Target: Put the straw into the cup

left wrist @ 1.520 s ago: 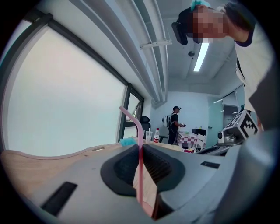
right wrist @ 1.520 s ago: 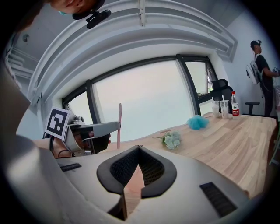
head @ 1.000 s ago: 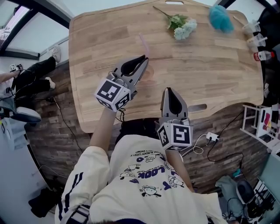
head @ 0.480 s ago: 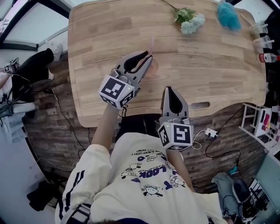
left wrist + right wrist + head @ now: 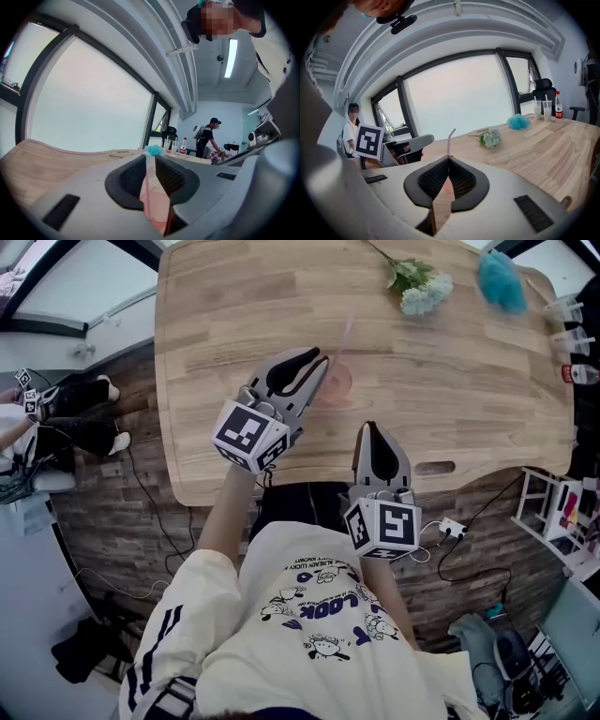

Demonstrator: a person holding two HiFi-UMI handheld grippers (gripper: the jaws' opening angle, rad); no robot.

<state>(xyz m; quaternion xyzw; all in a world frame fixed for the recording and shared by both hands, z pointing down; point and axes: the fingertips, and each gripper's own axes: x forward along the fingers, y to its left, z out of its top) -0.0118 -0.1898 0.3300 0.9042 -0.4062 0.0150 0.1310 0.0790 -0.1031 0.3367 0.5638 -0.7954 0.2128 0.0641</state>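
A translucent pink cup (image 5: 337,385) stands on the wooden table (image 5: 234,315), and a pink straw (image 5: 346,334) rises out of it. My left gripper (image 5: 323,360) points at the cup from the left. Its jaws have just been opening. In the left gripper view the cup (image 5: 157,201) and straw (image 5: 146,173) show in the gap of the left gripper (image 5: 150,157), and the pads stand clear of them. My right gripper (image 5: 373,427) hovers at the table's near edge, shut and empty. Beyond the right gripper (image 5: 449,158) the straw (image 5: 450,139) sticks up.
A small bunch of pale flowers (image 5: 417,282) and a blue fluffy ball (image 5: 502,282) lie at the far side. Clear lidded cups (image 5: 567,315) and a bottle (image 5: 577,373) stand at the right edge. A slot (image 5: 436,467) cuts the table's near edge. A person (image 5: 208,136) stands far off.
The left gripper's jaws stand wider apart than a second ago. It has shifted slightly by the cup. The right gripper has kept its place.
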